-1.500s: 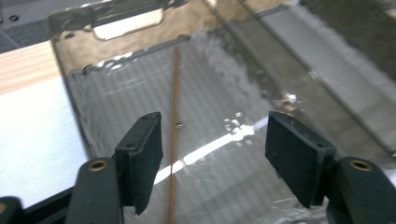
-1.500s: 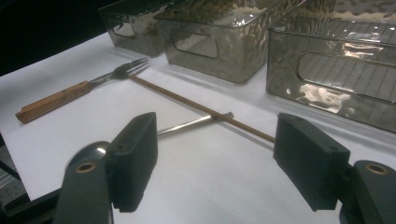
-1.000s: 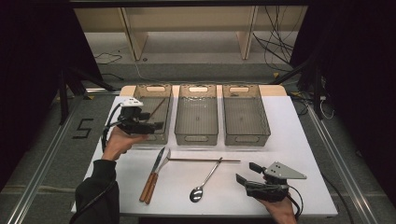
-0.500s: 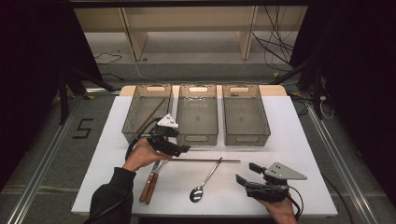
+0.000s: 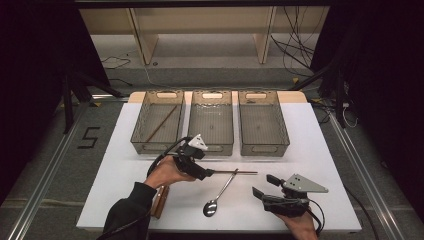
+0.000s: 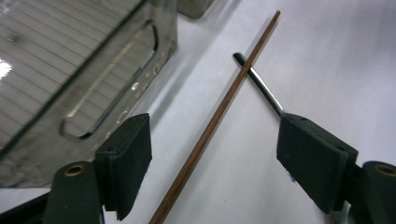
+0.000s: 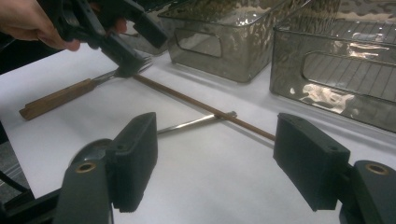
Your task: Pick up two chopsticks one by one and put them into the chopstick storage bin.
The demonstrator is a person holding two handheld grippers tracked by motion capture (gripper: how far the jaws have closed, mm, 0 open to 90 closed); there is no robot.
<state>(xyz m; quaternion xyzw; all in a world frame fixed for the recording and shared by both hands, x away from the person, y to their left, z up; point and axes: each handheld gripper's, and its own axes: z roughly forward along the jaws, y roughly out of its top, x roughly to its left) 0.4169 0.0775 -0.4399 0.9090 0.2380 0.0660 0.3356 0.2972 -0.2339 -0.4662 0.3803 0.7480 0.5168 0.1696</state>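
Two grippers are seen over the white table [image 5: 330,165]. The left gripper [image 5: 212,173] is lowered just near of the left tray [image 5: 137,131], jaws spread and slightly narrowing, with the brown chopstick [image 6: 212,126] lying loose between them, not gripped. The chopstick is crossed over the spoon [image 5: 218,195] handle near the table's middle. A second chopstick [image 5: 161,123] is seen inside the left tray. The right gripper [image 5: 264,186] is held low at the near right, released, nothing grasped.

Bright table [image 5: 325,145] amid dark surroundings; glare on bins [image 7: 261,42], close-ups soft.
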